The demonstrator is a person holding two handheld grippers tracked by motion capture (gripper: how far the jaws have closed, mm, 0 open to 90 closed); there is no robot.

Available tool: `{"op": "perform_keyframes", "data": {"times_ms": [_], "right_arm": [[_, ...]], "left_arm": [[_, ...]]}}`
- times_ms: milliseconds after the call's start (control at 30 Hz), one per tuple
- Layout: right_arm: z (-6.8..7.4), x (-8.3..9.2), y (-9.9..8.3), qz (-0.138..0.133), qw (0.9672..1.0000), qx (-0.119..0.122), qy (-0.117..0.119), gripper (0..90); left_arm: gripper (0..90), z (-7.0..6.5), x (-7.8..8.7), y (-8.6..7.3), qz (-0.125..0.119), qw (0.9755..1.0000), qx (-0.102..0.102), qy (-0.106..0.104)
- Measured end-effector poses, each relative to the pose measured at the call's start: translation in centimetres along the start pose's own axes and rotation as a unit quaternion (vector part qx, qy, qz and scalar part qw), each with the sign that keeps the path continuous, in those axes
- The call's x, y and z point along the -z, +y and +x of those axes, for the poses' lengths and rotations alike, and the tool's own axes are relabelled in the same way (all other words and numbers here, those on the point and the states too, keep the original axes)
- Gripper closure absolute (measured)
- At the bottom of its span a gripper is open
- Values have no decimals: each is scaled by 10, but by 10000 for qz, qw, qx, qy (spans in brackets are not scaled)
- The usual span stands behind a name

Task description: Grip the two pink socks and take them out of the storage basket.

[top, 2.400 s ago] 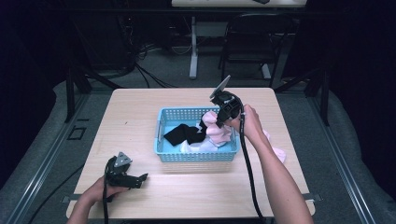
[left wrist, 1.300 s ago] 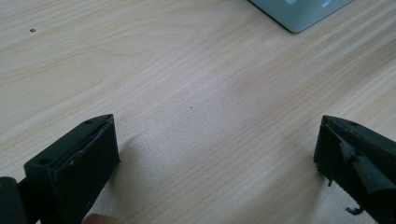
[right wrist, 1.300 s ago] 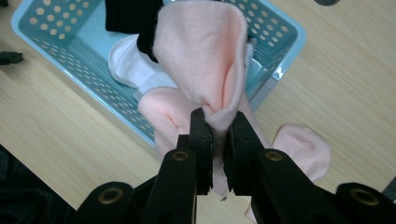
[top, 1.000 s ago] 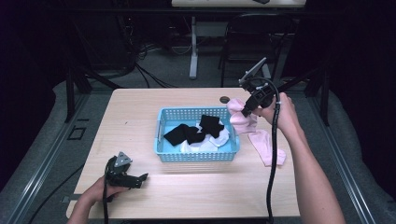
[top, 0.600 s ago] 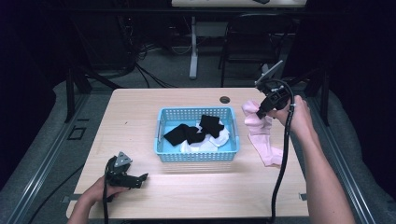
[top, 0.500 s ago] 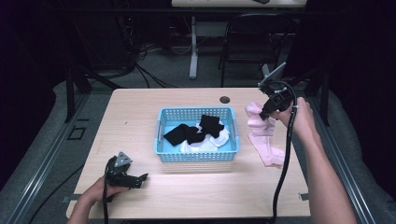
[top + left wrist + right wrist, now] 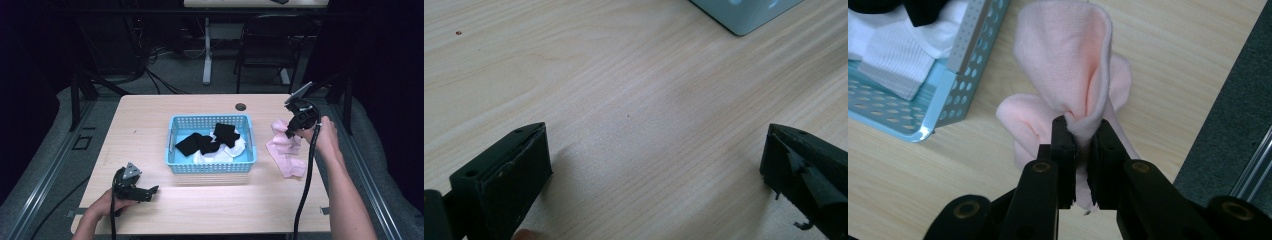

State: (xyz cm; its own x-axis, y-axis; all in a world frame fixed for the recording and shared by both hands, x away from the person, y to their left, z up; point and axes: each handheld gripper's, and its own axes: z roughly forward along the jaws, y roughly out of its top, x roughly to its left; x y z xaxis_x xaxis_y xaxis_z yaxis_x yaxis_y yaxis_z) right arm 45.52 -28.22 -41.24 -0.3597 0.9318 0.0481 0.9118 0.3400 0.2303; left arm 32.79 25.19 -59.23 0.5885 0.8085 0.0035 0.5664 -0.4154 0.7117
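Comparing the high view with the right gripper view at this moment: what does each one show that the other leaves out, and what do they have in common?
High view alone: the left gripper resting near the table's front edge, the black socks in the basket, and a chair behind the table. Right gripper view alone: the jaws pinched shut on a fold of the pink sock, and the ribbed weave of the white cloth. Both: the right gripper, the pink sock, the blue basket, the wooden table.

The soft fleece cloth (image 7: 1068,65) is pale pink, without pattern. The perforated plastic basket (image 7: 210,167) is light blue. Inside lie black cloths (image 7: 200,142) and a white ribbed cloth (image 7: 895,62). The wooden table (image 7: 150,115) is light beige with fine grain lines.
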Motion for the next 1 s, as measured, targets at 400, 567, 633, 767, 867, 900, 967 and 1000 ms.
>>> {"op": "perform_keyframes", "data": {"times_ms": [400,567,633,767,867,900,967,1000], "right_arm": [[-4,-36,-4,88,9999,-136,-49,826],[-4,-53,-4,105,9997,-213,-86,825],[-7,-64,-5,167,9995,-244,-67,825],[-9,-85,-7,218,9990,-383,-94,815],[-11,-94,-8,154,9984,-541,-60,719],[-14,-93,-9,99,9984,-558,-19,679],[-14,-88,-9,6,9984,-562,-54,603],[-14,-85,-10,-135,9982,-587,-20,550]], "left_arm": [[0,0,0,0,-2,10000,-1,-1],[0,0,0,0,2,10000,-5,-5],[0,0,0,0,5,10000,-15,-3],[0,0,0,0,4,10000,-13,-2],[0,0,0,0,-3,10000,1,-6],[0,0,0,0,-2,10000,-5,-2],[0,0,0,0,5,10000,-14,-3],[0,0,0,0,4,10000,-8,-6]]}}
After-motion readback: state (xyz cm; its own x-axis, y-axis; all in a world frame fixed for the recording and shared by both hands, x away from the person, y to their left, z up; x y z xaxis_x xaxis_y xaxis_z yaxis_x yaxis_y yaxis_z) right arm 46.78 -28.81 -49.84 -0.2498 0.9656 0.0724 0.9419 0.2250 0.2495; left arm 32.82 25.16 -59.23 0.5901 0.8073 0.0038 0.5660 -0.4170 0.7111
